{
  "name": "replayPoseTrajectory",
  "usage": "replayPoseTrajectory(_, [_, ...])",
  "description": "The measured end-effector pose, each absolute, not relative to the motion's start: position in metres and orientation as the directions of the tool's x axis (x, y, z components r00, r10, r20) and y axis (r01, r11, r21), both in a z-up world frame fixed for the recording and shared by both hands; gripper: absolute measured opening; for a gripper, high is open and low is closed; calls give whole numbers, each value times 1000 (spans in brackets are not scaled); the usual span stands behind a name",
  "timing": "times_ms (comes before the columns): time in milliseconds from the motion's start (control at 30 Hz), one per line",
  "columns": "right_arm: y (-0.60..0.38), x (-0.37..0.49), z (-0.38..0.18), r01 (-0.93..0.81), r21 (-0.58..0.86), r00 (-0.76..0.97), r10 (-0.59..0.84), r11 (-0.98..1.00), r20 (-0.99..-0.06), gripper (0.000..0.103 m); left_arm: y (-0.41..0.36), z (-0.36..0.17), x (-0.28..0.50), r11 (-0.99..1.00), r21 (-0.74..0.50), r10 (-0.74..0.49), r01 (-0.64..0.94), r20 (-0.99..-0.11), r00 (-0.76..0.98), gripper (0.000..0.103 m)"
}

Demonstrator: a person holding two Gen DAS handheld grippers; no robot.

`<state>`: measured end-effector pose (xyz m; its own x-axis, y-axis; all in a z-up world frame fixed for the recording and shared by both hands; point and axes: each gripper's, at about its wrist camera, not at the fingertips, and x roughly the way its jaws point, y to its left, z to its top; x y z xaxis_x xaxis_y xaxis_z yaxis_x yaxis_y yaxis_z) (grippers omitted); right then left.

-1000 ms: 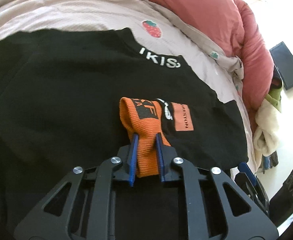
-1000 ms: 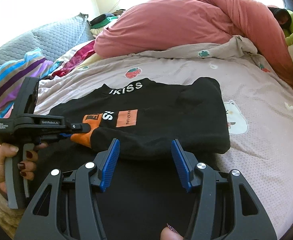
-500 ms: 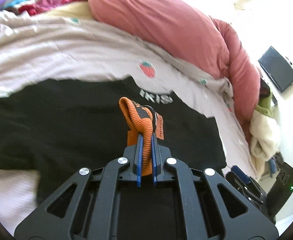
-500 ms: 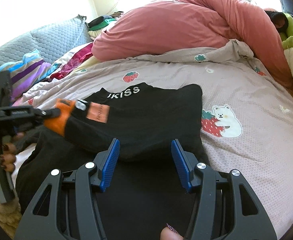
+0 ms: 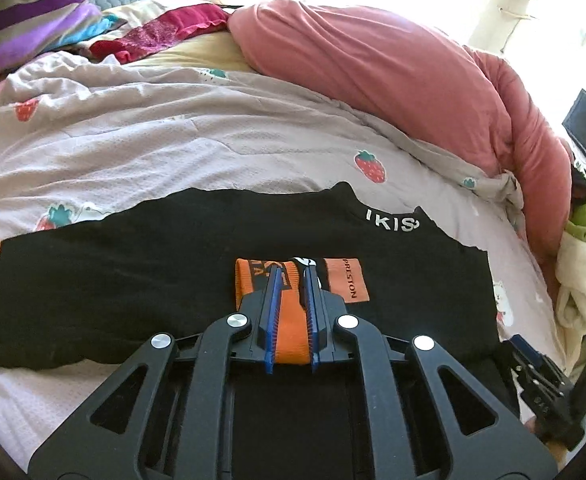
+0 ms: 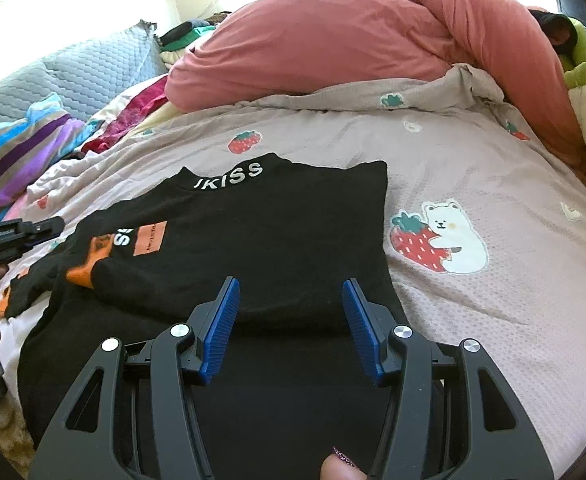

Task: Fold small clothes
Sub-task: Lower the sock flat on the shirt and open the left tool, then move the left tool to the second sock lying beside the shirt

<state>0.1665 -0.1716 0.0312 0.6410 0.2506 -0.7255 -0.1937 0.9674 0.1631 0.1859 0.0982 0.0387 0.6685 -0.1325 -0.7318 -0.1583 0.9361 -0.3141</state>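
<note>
The left tool (image 5: 291, 300) is pressed together on the orange cuff (image 5: 289, 332) of the black sweater (image 5: 153, 264), which lies flat on the bed cover (image 5: 173, 148) ahead of and beneath both tools. The right tool (image 6: 289, 320) is spread with nothing between its blue pads, positioned over the sweater's near folded edge. Only the right view shows the bear print (image 6: 449, 236) right of that tool; a pink duvet (image 6: 353, 40) lies beyond.
</note>
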Motion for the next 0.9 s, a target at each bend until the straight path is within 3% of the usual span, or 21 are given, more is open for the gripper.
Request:
replayPoseTrajectory(167, [-157, 181, 23, -220, 121, 627, 235, 968, -742, 52, 80, 30, 191, 954, -283, -152, -103, -748, 646, 5])
replayPoseTrajectory(300, [-152, 196, 7, -203, 77, 597, 185, 976, -780, 52, 65, 5, 200, 970, -224, -130, -91, -803, 582, 17])
replayPoseTrajectory(400, [-156, 204, -10, -170, 50, 558, 138, 984, -818, 52, 63, -20, 207, 976, -187, -103, -114, -850, 518, 18])
replayPoseTrajectory(567, [-160, 203, -12, -162, 71, 559, 151, 984, -816, 52, 64, -19, 203, 976, -193, -111, -105, -843, 526, 21])
replayPoseTrajectory(733, [-161, 191, -1, -181, 101, 579, 189, 978, -793, 56, 67, -5, 193, 978, -186, -102, -97, -826, 554, 40])
replayPoseTrajectory(900, [-163, 177, 13, -199, 118, 603, 217, 973, -768, 64, 78, 10, 180, 977, -179, -78, -116, -805, 588, 51])
